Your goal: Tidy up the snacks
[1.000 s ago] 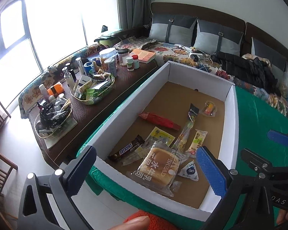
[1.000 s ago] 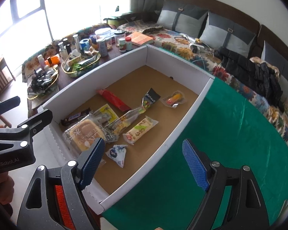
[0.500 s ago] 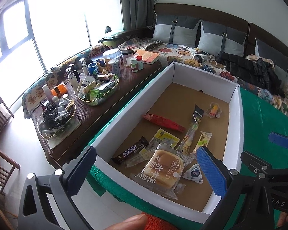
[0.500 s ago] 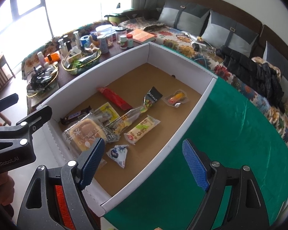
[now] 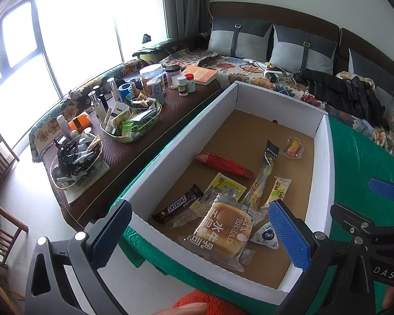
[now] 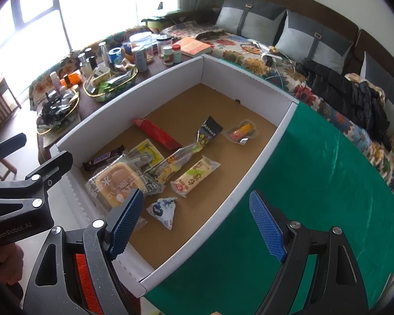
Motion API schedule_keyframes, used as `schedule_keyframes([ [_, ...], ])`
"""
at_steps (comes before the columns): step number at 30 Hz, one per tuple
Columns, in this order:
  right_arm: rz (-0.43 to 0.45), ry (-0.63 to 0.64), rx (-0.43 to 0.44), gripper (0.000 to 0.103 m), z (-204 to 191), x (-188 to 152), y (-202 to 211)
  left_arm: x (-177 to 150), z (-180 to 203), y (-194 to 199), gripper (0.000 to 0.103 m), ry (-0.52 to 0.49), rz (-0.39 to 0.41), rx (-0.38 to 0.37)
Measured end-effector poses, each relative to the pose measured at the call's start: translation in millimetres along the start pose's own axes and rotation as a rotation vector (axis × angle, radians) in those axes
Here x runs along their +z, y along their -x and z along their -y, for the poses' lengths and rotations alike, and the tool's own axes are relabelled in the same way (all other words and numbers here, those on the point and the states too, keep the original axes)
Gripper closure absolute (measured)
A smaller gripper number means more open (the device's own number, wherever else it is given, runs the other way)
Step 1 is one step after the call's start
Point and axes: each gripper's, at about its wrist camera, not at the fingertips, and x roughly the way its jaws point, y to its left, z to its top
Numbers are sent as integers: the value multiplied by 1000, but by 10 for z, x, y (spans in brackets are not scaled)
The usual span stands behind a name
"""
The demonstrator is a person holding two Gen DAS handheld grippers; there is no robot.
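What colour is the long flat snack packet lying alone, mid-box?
Red: the long flat snack packet shows best in the left wrist view.

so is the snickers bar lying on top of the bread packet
No, the snickers bar lies on the box floor beside the bread packet, toward the left wall, with nothing under it but cardboard.

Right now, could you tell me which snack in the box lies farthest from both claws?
The small clear packet with orange-yellow candy, alone near the box's far end.

The large white cardboard box (image 5: 186, 131) has matt walls and a brown paper-like floor. The bread loaf in clear glossy plastic wrap (image 5: 222, 232) crinkles. The green cloth table cover (image 6: 315, 197) looks faintly shiny. Blue textured gripper pads (image 6: 266, 227) sit on black plastic frames.
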Motion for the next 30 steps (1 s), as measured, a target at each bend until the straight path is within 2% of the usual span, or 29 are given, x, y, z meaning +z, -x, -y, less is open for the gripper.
schedule_keyframes([
  [30, -12, 7, 11, 18, -52, 31, -14, 80, -44, 19, 0, 20, -6, -1],
])
